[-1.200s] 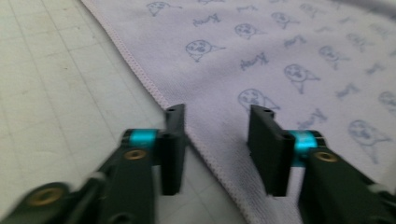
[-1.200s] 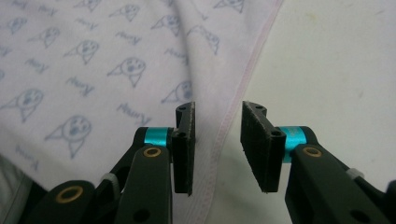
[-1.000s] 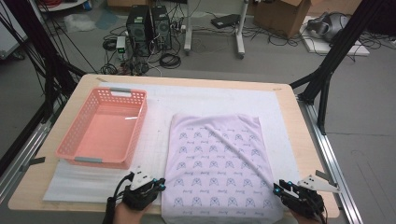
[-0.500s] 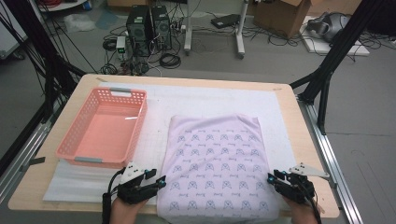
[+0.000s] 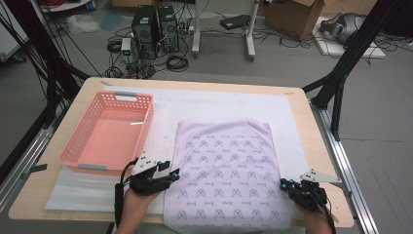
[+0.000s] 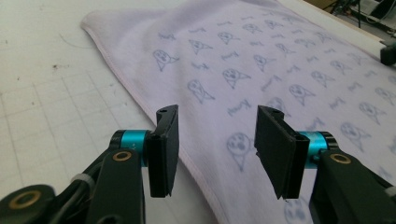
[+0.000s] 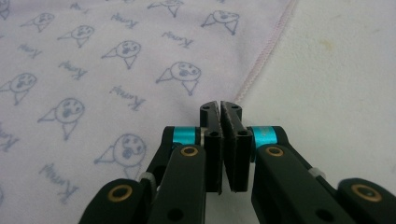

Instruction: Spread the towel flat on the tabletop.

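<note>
One lilac printed cloth (image 5: 225, 173) lies flat on the table (image 5: 311, 122). Right gripper (image 7: 219, 108): jaws just closed, pressed together at the cloth's hem; pinch unclear. Left gripper (image 6: 217, 133): jaws half open over its other edge, holding nothing. One pink basket (image 5: 107, 134) beside.
</note>
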A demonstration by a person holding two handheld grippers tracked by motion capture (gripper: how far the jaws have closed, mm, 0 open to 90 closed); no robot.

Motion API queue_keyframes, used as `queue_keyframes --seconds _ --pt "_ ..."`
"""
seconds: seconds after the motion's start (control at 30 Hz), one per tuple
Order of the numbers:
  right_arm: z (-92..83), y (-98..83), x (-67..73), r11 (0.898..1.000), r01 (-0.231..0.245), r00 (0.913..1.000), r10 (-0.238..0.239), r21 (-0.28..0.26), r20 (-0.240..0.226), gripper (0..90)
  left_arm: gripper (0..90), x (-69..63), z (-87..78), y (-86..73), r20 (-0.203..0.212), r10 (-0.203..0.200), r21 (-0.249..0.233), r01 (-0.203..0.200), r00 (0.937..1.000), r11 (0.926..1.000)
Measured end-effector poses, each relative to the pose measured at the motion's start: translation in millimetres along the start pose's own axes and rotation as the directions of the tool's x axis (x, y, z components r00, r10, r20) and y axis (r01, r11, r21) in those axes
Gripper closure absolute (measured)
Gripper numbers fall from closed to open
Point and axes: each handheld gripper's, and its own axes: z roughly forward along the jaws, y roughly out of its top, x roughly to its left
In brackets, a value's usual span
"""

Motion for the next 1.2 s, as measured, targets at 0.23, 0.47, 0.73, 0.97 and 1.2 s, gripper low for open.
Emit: queue_keyframes --seconds 0.23,0.47,0.73,0.97,1.2 --pt "-7.9 -2.2 -2.0 1.0 0.014 0.9998 -0.014 0.011 0.012 89.7 45.3 5.5 26.1 23.2 -0.01 -0.007 0.0 0.007 0.9999 1.0" --pt "-27.6 -15.9 -4.7 0.999 0.022 0.9995 -0.023 0.036 0.022 89.7 42.8 8.7 46.4 39.9 -0.013 -0.016 0.002 0.016 0.9998 0.9999" --pt "-36.4 -17.6 -3.7 0.996 0.042 0.9985 -0.045 0.081 0.031 89.6 43.7 24.5 68.8 44.3 -0.041 -0.068 0.017 0.069 0.9968 0.9975" --pt "-32.3 -5.9 -16.7 1.0 -0.007 0.9999 0.008 -0.029 0.011 63.5 47.4 24.3 73.1 39.6 -0.034 -0.033 0.068 0.035 0.9989 0.9971" --pt "4.4 38.3 -44.7 0.999 -0.002 0.9994 0.004 -0.053 0.035 64.3 52.3 24.6 74.8 35.8 -0.033 -0.018 0.1 0.021 0.9993 0.9947"
